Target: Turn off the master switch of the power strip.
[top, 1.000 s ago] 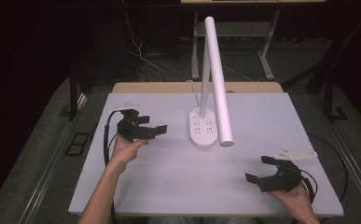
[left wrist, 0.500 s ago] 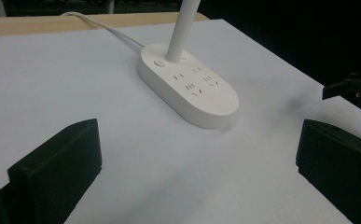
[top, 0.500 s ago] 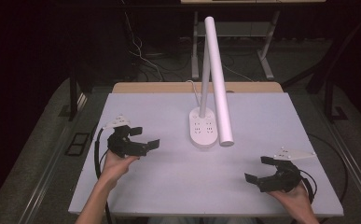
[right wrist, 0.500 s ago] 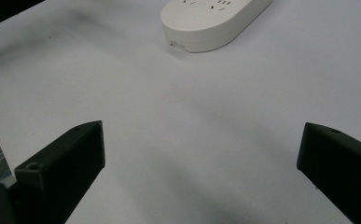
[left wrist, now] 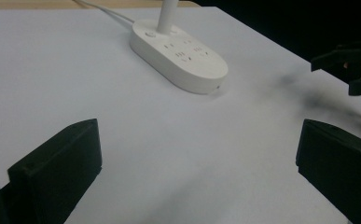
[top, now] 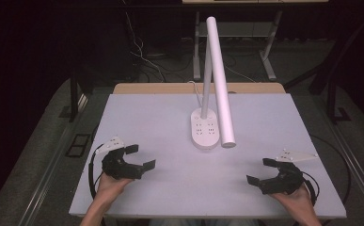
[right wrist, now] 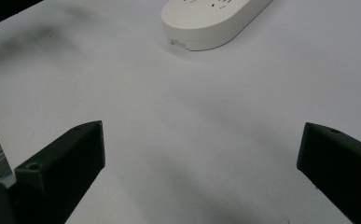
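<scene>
A white desk lamp stands mid-table: its oval base (top: 204, 129) carries several sockets, and a long white tube head (top: 219, 80) slants down over it. The base (left wrist: 178, 54) also lies ahead in the left gripper view, and its near end (right wrist: 211, 21) shows in the right gripper view. My left gripper (top: 139, 157) rests near the table's front left, open and empty, jaws wide apart. My right gripper (top: 260, 171) sits at the front right, open with nothing between its jaws. Each is well short of the lamp base.
The white table top (top: 170, 117) has a wooden strip along its far edge. The lamp's cord (left wrist: 106, 10) runs off the back. Dark floor with cables and metal table legs (top: 197, 52) lies beyond. The other gripper (left wrist: 355, 63) appears at the right of the left gripper view.
My left gripper has drawn back from beside the lamp base toward the front left edge of the table. The right gripper has stayed put.
</scene>
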### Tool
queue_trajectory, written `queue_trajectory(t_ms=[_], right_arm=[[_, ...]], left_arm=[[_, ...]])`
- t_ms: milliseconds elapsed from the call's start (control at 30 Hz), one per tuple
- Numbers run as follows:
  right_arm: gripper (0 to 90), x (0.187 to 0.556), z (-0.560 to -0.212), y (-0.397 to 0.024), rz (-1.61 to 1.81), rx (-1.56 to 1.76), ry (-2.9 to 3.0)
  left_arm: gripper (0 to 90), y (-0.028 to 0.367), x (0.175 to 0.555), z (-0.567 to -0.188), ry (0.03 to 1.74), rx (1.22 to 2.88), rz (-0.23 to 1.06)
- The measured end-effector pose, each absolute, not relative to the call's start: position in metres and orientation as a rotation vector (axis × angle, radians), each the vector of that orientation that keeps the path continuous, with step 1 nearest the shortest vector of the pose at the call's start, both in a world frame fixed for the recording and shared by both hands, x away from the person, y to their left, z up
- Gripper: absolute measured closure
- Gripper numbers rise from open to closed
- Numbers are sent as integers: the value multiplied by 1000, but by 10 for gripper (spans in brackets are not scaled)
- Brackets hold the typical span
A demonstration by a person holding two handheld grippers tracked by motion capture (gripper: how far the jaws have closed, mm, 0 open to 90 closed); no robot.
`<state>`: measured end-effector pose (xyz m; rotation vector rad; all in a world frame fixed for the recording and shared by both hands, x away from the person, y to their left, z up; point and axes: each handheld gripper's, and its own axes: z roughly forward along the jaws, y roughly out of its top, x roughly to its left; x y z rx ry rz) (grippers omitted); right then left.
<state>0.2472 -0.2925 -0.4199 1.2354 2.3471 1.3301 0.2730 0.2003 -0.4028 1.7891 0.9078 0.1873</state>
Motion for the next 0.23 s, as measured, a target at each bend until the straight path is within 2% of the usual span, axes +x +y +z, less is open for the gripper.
queue_trajectory(t_ms=[233], right_arm=[[2, 246, -420, -291, 1335, 1237, 2344]], left_arm=[[0, 205, 266, -410, 904, 1772, 199]])
